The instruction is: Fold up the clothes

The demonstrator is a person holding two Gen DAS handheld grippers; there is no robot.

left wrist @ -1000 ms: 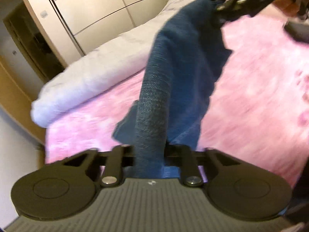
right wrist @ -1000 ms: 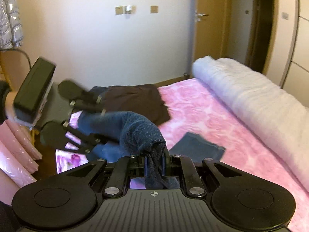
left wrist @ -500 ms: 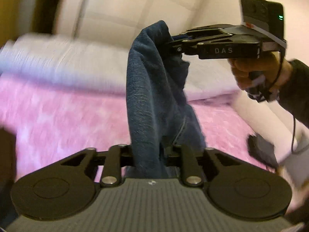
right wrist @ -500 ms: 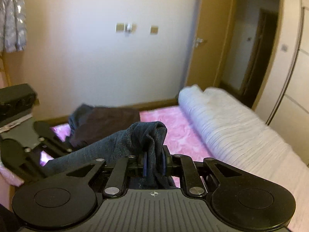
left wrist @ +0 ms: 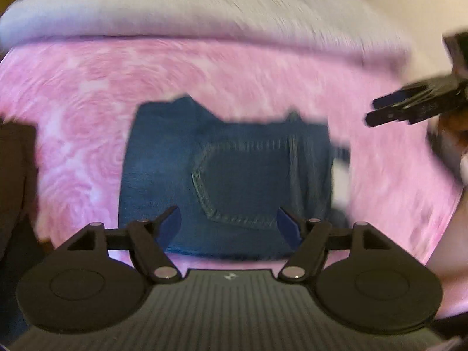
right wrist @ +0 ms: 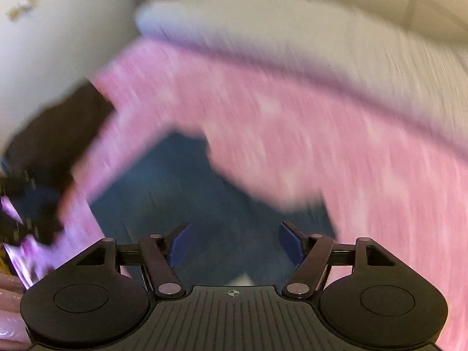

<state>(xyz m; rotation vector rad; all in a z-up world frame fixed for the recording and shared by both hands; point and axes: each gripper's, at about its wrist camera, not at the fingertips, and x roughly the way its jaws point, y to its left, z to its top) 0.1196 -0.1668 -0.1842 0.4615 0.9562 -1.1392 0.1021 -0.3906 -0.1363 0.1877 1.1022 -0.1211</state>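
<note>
A folded pair of blue jeans lies flat on the pink bedspread, back pocket facing up. My left gripper hovers open over its near edge with nothing between the fingers. In the right wrist view the same jeans appear blurred, and my right gripper is open above them, empty. The right gripper also shows at the right edge of the left wrist view, off to the side of the jeans.
A rolled white duvet runs along the far side of the bed. A dark brown garment lies on the bedspread to the left of the jeans. The left gripper shows blurred at the left edge.
Both grippers were shut on the jeans, holding them up in the air. Now the jeans lie folded on the bed and both grippers have opened and let go.
</note>
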